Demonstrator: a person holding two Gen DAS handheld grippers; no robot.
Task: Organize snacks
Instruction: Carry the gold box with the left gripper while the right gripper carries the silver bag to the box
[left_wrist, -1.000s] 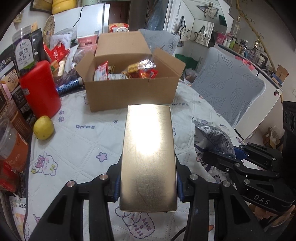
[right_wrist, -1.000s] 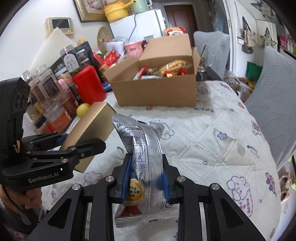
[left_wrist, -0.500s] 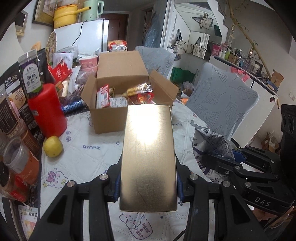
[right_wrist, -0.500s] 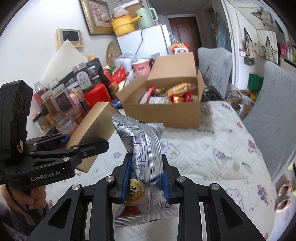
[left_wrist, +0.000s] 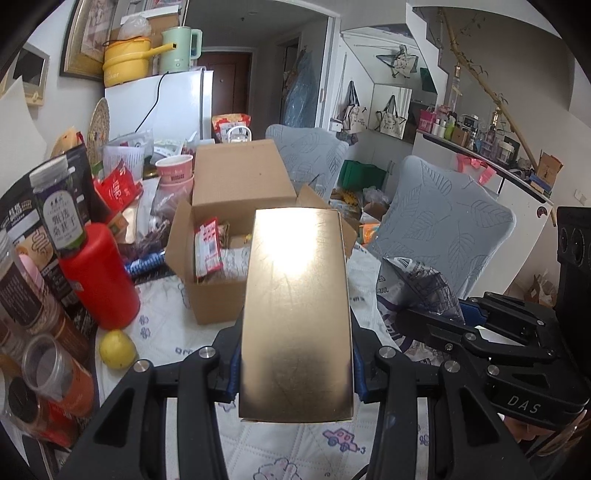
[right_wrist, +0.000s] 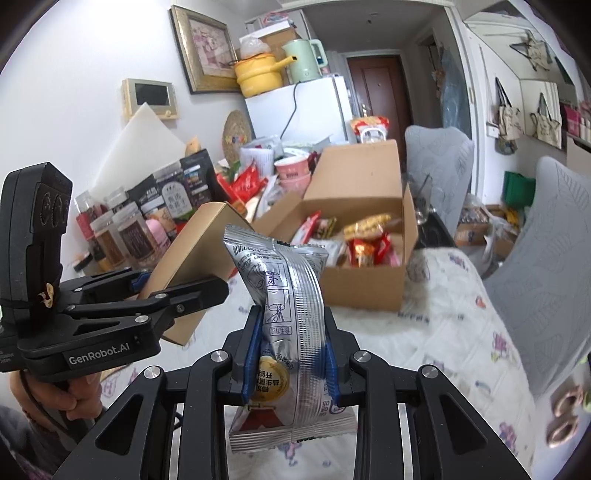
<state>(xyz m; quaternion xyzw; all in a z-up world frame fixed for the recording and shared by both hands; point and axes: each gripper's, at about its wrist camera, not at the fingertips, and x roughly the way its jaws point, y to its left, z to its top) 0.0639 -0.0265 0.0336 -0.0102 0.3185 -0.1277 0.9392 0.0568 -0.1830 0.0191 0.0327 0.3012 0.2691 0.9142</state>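
up above the quilted counter (left_wrist: 162, 332), the left tool (left_wrist: 295, 369) is clamped on a gold box (left_wrist: 295, 314), its blue pads pressing the box's two long sides near the lower end; the box points away from the camera, with glare across its top face. beside it, the right tool (right_wrist: 291, 365) is closed on a silver snack packet (right_wrist: 288, 295), pinched at the lower half so the crinkled upper part stands up between the fingers. in the right wrist view the left tool (right_wrist: 177, 295) shows at the left with the gold box (right_wrist: 192, 251) tilted upward, and a hand (right_wrist: 70, 395) grips its handle. beyond both, an open cardboard box (right_wrist: 365, 280) sits on the counter with its flaps up, holding several snack packs in red, yellow and white. left of that box stand a red canister (left_wrist: 99, 277) and a yellow lemon (left_wrist: 117, 349), with jars and pouches crowded behind. two grey chairs (left_wrist: 447, 229) stand past the counter's far edge.
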